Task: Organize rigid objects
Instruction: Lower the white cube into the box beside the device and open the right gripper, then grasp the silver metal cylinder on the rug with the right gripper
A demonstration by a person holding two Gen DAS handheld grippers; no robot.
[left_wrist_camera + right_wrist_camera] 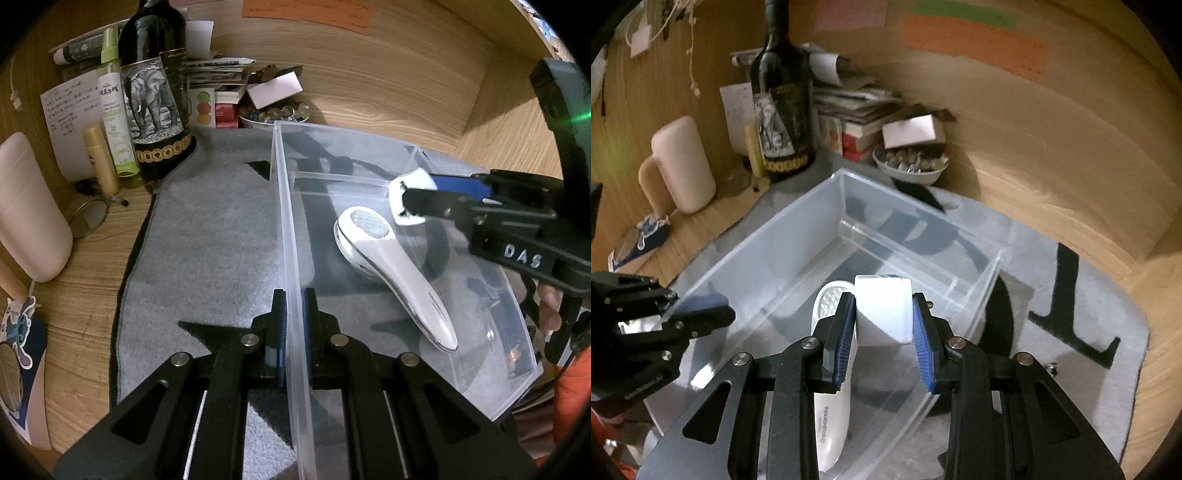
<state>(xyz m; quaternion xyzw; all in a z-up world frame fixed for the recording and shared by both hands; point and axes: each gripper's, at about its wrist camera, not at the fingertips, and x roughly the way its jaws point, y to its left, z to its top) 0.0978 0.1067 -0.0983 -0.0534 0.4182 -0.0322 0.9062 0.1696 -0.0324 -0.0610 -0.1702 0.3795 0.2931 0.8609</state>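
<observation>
A clear plastic bin (284,206) stands on a grey mat (207,240). My left gripper (293,299) is shut on the bin's left wall, one pad on each side of it. On the bin's floor lies a white handheld device (391,273) with a round grille head. My right gripper (413,199) comes in from the right above the bin's far end, shut on a white round roll (417,181). The right wrist view shows the roll (882,291) pinched between the blue pads of the right gripper (882,301), over the bin (798,221) and the device (831,406). The left gripper (698,317) shows at the left.
At the back left stand a dark bottle with an elephant label (155,107), a green spray bottle (114,110), a gold tube (99,158) and a pale pink container (29,210). Behind the bin are a bowl of beads (273,112) and stacked papers. Wooden walls close the desk at the back and right.
</observation>
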